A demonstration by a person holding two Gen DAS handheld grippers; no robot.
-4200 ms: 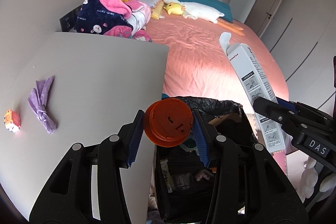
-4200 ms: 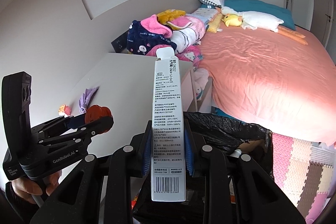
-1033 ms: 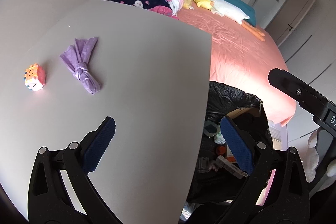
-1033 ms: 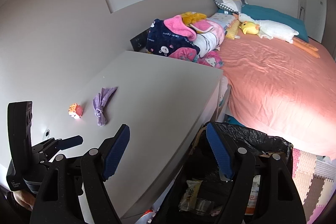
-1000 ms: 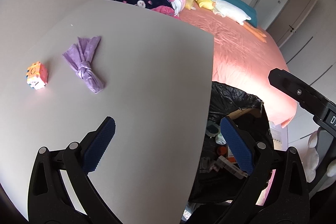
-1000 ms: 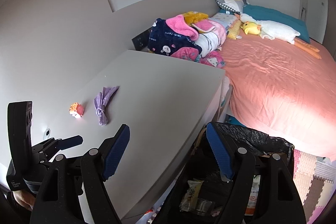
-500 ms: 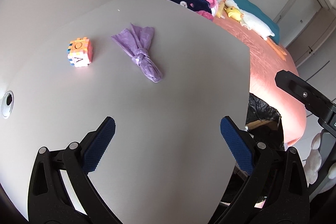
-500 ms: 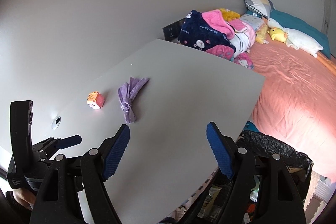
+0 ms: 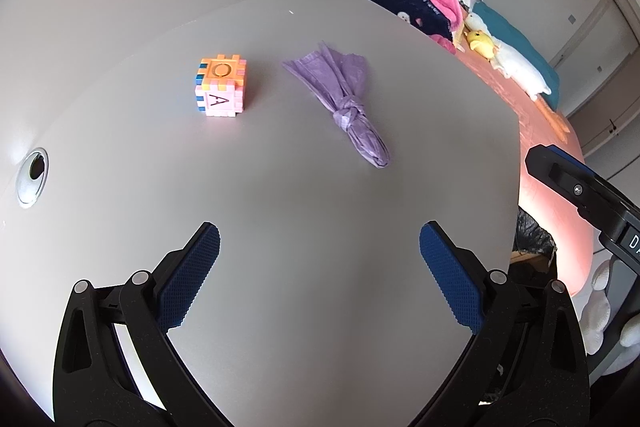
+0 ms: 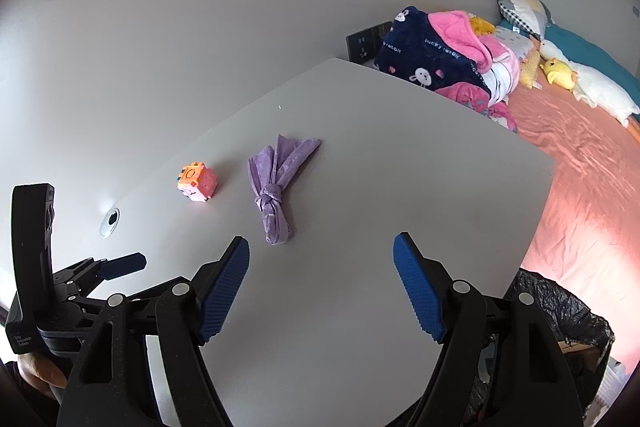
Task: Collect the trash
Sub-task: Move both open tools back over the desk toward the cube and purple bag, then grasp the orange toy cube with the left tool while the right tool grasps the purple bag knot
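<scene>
Both grippers swung tableward: one knotted bag [image 9: 348,107], one cube [image 9: 220,91].

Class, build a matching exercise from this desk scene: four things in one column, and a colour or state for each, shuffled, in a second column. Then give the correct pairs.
Things
1. knotted bag
2. toy cube
3. bin liner
4. left gripper

Colour or state
A. black, crinkled, beside the desk
B. jaws open, nothing between them
C. purple, lying on the desk
D. orange and pink, marked with the letter A

Pairs: 1-C, 2-D, 3-A, 4-B
</scene>
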